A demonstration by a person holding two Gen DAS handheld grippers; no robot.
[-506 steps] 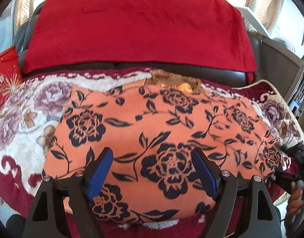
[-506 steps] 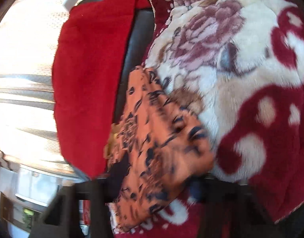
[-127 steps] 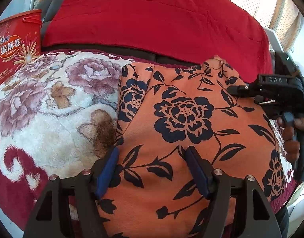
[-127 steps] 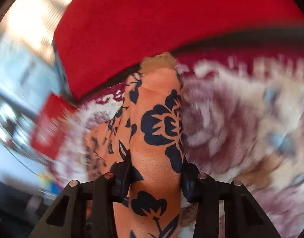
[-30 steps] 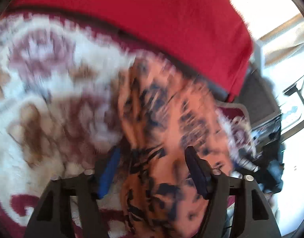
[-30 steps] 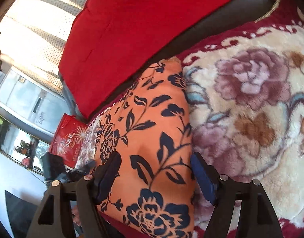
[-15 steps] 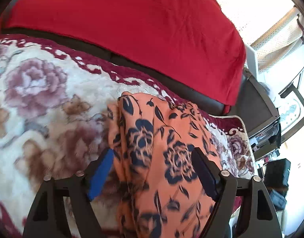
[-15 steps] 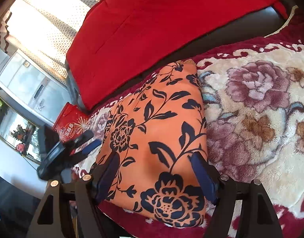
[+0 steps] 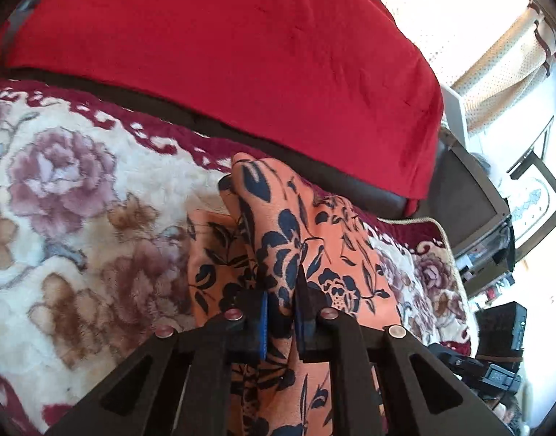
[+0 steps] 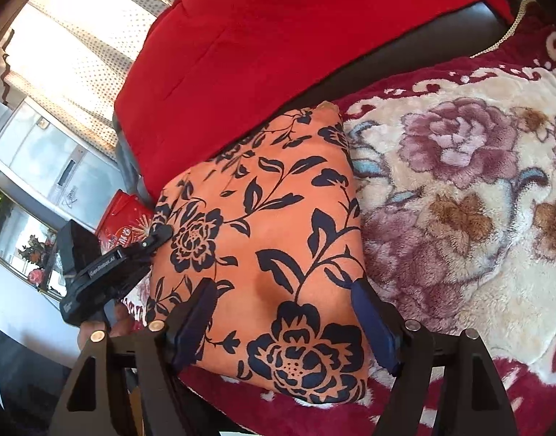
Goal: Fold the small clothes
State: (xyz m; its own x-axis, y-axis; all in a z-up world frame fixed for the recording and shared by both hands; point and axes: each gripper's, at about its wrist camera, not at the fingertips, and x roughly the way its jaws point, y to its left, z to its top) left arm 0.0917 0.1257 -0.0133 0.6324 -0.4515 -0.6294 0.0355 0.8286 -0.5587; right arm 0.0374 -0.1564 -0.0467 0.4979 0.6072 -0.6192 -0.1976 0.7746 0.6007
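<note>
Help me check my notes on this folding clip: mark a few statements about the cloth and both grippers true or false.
1. The left gripper pinches the orange flowered cloth. True.
2. The right gripper is shut. False: its jaws stand wide apart above the cloth.
3. The cloth lies on a flowered blanket. True.
4. A blue cover drapes the backrest. False: the red cover does.
</note>
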